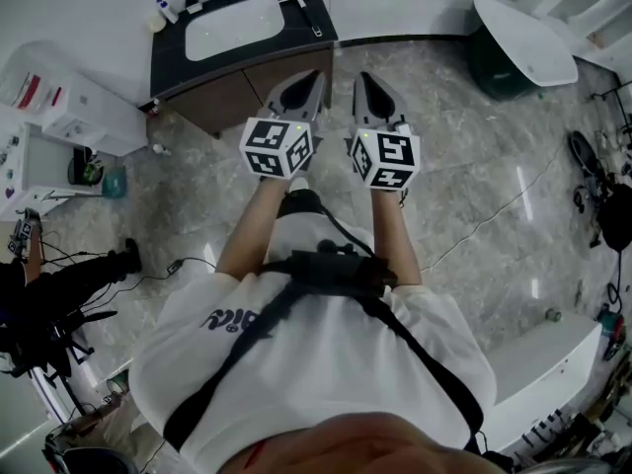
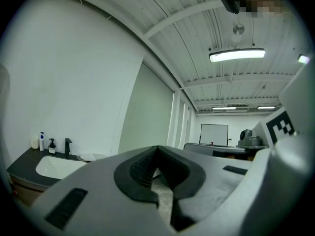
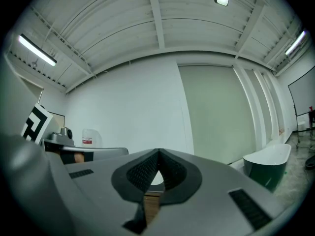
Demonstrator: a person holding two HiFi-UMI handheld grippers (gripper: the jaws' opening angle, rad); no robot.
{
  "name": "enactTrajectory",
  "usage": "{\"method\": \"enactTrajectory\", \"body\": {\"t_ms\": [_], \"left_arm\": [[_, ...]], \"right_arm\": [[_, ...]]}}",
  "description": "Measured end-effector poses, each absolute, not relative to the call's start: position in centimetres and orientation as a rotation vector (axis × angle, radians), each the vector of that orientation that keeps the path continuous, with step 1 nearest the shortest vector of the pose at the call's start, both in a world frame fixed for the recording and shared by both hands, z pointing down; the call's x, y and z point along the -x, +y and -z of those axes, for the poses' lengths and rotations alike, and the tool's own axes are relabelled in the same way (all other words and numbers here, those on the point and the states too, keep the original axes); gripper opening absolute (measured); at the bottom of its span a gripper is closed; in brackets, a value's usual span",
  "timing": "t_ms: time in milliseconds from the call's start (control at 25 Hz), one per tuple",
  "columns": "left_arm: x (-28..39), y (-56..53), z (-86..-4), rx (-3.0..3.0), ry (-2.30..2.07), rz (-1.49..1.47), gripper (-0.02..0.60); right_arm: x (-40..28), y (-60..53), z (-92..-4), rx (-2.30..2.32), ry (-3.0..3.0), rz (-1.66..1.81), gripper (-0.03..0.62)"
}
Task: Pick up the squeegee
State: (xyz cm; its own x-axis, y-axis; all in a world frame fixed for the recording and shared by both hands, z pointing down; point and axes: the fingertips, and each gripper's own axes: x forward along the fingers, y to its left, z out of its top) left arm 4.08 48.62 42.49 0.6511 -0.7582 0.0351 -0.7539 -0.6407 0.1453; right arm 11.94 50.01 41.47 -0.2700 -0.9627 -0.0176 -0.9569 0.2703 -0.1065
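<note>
I stand on a marble floor facing a dark vanity (image 1: 170, 62) with a white basin (image 1: 233, 26). A slim grey tool (image 1: 313, 16) lies on the counter's right end; it is too small to tell whether it is the squeegee. My left gripper (image 1: 314, 75) and right gripper (image 1: 363, 77) are held level side by side, short of the vanity's front. In the left gripper view the left gripper (image 2: 157, 147) has its tips touching and nothing between them. The right gripper (image 3: 158, 151) is likewise shut and empty in its own view.
A tap (image 2: 68, 146) and bottles (image 2: 42, 141) stand by the basin. A green-and-white bathtub (image 1: 523, 42) sits at the far right, a white cabinet (image 1: 74, 112) at the left. Cables (image 1: 494, 215) trail over the floor. A white bench (image 1: 543, 363) is near right.
</note>
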Motion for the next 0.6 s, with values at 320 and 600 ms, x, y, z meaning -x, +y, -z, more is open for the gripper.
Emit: {"method": "enactTrajectory", "body": {"t_ms": [320, 600], "left_arm": [[-4.7, 44.3, -44.9, -2.695, -1.201, 0.037, 0.011], [-5.1, 35.3, -45.5, -2.686, -1.188, 0.045, 0.011]], "right_arm": [[-12.2, 46.4, -43.4, 1.899, 2.442, 0.133, 0.005], [-12.2, 38.2, -44.1, 1.933, 2.454, 0.15, 0.005]]}}
